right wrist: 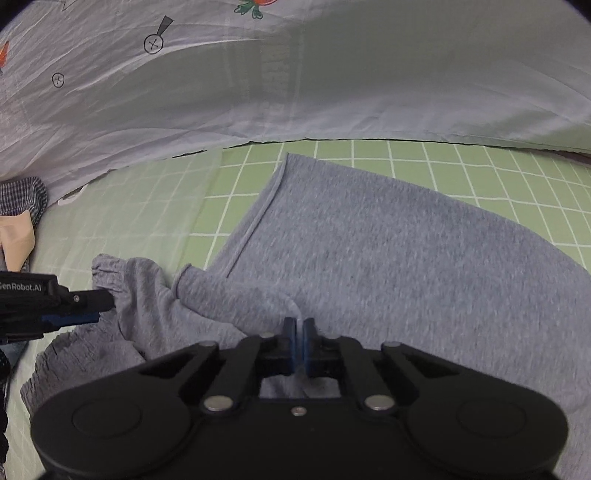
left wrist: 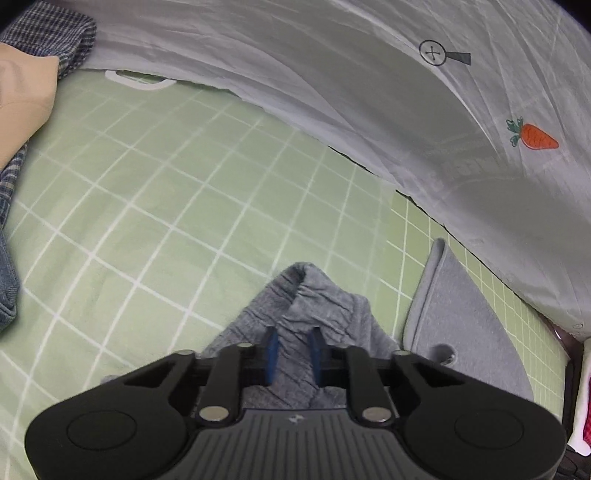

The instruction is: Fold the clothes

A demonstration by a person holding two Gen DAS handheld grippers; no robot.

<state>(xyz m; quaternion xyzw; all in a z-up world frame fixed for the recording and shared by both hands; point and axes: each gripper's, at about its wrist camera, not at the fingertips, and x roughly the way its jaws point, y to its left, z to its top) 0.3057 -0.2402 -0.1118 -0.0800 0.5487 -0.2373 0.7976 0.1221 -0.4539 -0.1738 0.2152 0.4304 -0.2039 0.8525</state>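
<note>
A grey knit garment lies spread on a green checked sheet. Its gathered elastic waistband bunches at the left. My right gripper is shut on a white drawstring and a fold of the grey cloth near the waist. My left gripper has its blue pads apart with the crumpled waistband between them; it also shows at the left edge of the right wrist view. In the left wrist view a flat grey leg panel lies to the right.
A pale grey quilt with carrot prints covers the far side of the bed and shows in the right wrist view. A checked blue garment and a beige cloth lie at the far left.
</note>
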